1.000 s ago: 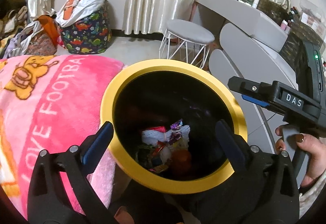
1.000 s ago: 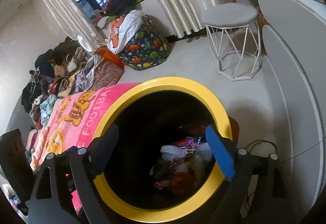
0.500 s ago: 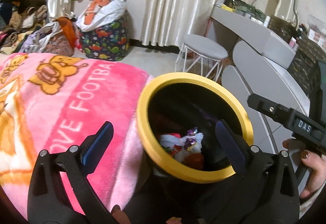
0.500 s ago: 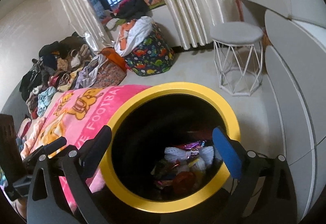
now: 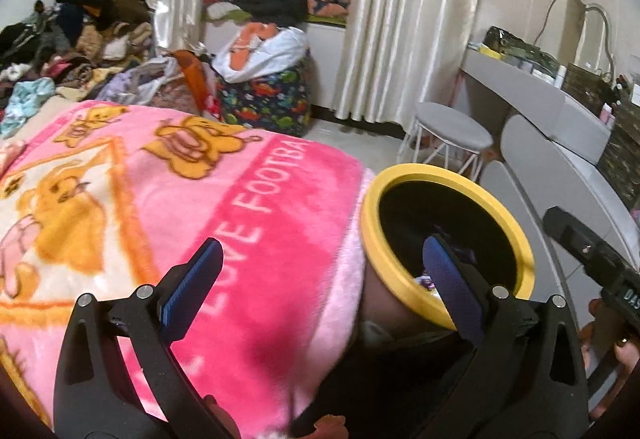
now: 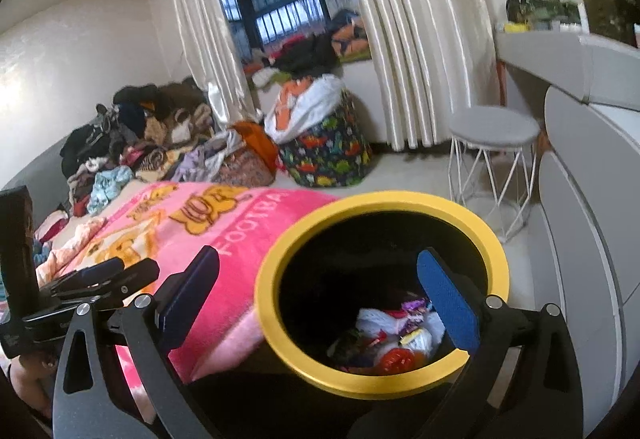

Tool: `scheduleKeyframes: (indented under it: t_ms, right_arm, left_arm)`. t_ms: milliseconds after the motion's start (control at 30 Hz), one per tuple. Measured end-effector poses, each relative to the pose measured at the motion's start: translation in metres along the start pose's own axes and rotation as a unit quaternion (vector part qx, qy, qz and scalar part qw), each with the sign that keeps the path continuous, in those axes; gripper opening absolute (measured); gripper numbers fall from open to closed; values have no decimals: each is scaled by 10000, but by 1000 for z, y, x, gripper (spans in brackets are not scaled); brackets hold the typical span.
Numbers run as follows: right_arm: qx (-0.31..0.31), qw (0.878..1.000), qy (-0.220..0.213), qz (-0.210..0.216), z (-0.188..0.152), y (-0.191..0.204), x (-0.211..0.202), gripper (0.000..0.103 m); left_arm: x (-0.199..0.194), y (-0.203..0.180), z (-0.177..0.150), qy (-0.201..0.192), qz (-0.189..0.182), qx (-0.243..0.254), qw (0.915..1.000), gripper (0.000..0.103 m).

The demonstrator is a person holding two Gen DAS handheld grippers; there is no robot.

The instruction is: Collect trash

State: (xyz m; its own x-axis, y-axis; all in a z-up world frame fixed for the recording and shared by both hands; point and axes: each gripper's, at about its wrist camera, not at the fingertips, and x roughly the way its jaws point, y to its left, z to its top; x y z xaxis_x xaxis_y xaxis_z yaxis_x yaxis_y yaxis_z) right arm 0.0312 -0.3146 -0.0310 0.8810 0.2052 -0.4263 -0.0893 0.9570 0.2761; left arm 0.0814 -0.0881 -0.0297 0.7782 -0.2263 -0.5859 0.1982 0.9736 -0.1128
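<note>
The yellow-rimmed trash bin (image 6: 384, 323) stands beside the pink blanket (image 5: 208, 223) on the bed. The right tongs (image 6: 320, 295) are spread wide and empty above the bin's wrappers (image 6: 396, 335). The left tongs (image 5: 324, 287), also spread and empty, hover over the blanket, the bin to their right.

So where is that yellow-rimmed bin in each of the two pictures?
Left wrist view: the bin sits lower right, beside the pink blanket, partly behind the right jaw.
Right wrist view: the bin is at lower centre, its trash visible inside.
Shared landmark: the grey stool stands beyond the bin in both.
</note>
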Motion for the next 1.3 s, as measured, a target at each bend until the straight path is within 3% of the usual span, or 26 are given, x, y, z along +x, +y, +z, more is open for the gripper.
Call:
scheduleKeyframes:
  t_ms: [200,400,1300]
  right_arm:
    - [-325,9970,-684,-140,-12,22,-21,96]
    - [-427,9927,-1071,-349,-20,30,-30,96]
    - [-506,9931,-958,-447,-33,32,-20,97]
  left_arm:
    - [-26,16,-15,-413,301,-76,9987,92]
    - [-43,27,-23,-703,474,-182,9962,92]
    - [-50,27,-27,-800,449,-158,9957,92]
